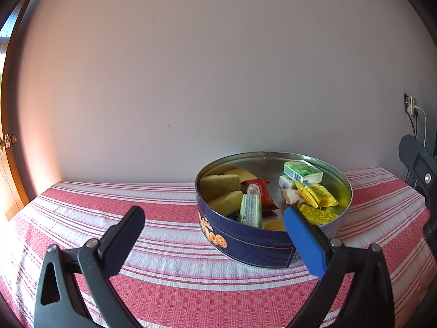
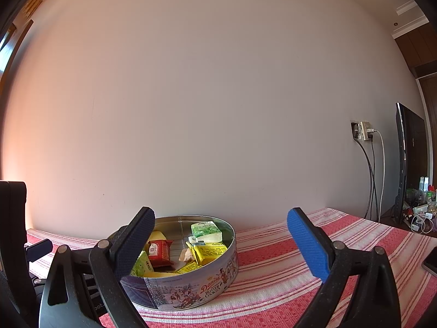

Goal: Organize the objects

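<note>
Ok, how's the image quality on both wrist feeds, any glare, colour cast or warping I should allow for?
Left wrist view: sharp; the cookie tin rim shines inside; warm orange cast on the wall's left side; fisheye bends the striped tablecloth. Right wrist view: also sharp, same orange cast at left, dark vignette in the corners, and the television at the right edge bows.

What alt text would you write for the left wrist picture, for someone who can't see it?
An open round blue cookie tin sits on a red and white striped tablecloth, filled with yellow sponges, a red packet and yellow sachets. The left gripper is open, empty, its right finger in front of the tin.
</note>
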